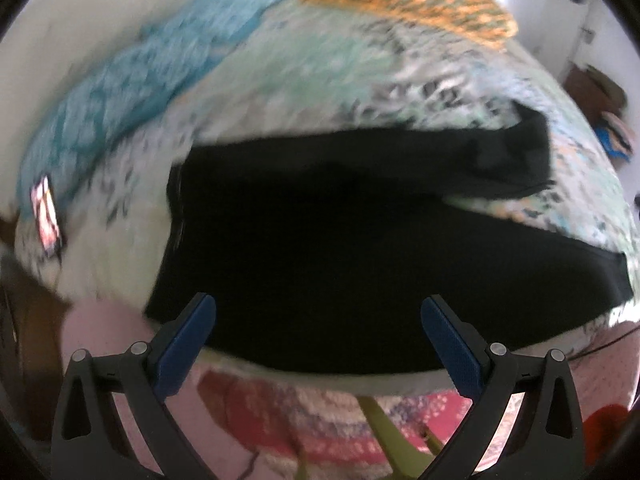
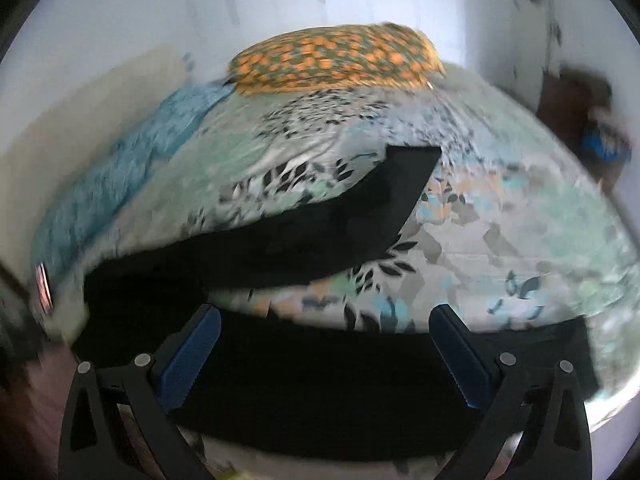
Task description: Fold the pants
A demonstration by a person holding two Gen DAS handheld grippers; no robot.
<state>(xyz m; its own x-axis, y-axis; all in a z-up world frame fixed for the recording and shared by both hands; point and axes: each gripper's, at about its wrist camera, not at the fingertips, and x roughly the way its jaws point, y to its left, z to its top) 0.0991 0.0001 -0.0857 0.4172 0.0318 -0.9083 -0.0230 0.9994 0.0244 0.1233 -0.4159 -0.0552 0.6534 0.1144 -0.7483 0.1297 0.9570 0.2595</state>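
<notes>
Black pants [image 1: 320, 240] lie spread on a bed with a leaf-patterned sheet [image 1: 320, 76]. In the left wrist view the waist end fills the middle and two legs run off to the right. My left gripper [image 1: 318, 306] hovers open over the near edge of the pants, with nothing between its blue pads [image 1: 188, 344]. In the right wrist view the pants [image 2: 320, 380] show one leg running across the bottom and the other angling up to the right. My right gripper [image 2: 324, 316] is open above the near leg and holds nothing.
An orange-and-green patterned pillow [image 2: 336, 60] lies at the head of the bed. A teal blanket [image 1: 132, 80] runs along the wall on the left. A phone-like object [image 1: 46, 216] lies at the left edge. Pink patterned cloth [image 1: 304, 412] shows below the bed edge. Both views are motion-blurred.
</notes>
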